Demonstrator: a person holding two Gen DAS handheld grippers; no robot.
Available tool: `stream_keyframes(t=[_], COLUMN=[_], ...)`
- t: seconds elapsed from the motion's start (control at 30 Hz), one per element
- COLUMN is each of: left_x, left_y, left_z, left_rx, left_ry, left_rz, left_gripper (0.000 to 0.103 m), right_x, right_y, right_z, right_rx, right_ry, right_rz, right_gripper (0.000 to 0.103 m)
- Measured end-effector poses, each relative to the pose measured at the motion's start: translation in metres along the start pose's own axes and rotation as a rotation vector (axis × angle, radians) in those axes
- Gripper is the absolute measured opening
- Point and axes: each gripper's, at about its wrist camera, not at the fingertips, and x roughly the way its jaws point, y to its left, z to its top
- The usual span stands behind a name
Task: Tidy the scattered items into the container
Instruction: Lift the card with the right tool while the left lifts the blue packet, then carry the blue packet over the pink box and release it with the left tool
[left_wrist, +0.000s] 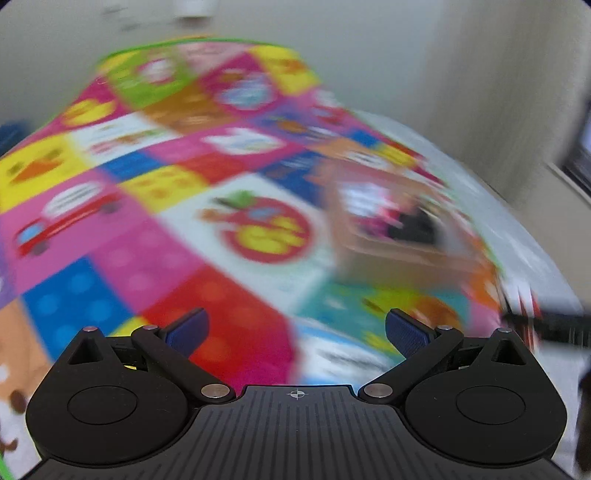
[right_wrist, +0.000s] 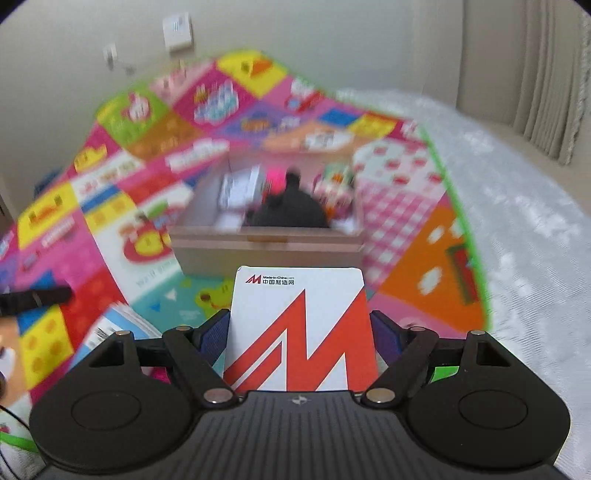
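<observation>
Currently right gripper (right_wrist: 300, 332) clamps white red-striped card box (right_wrist: 299, 332); loose grip risks dropping short of tan cardboard container (right_wrist: 266, 240). Left gripper (left_wrist: 295, 332) spread, empty.

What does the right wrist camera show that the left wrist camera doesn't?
Only the right wrist view: the right gripper shut on a white card with a red logo, a wall switch plate, and a pink checked square of the mat.

Only the left wrist view: the left gripper open with nothing between its jaws, and a red car picture on the mat.

Both: the colourful play mat, and the cardboard box already holding blurred items.
</observation>
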Motion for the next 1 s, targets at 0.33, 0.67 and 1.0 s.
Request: stream_keyframes(t=[0.33, 0.67, 1.0], left_x=[0.025, 0.025, 0.023], left_y=[-0.070, -0.057, -0.081], left_z=[-0.041, -0.036, 0.060], left_rx=[0.264, 0.193, 0.172], left_ry=[0.056, 0.061, -0.135], left_rz=[0.118, 0.099, -0.016], left_gripper=[0.103, 0.055, 0.055], right_x=[-0.067, -0.091, -0.087], right_y=[-0.017, -0.028, -0.027], right_z=[0.008, 0.018, 0.021], right_rx=[-0.006, 0.032, 0.079], right_ry=[-0.207, -0.283, -0.252], right_rz=[0.003, -0.001, 0.031], right_gripper=[0.080, 0.080, 0.080])
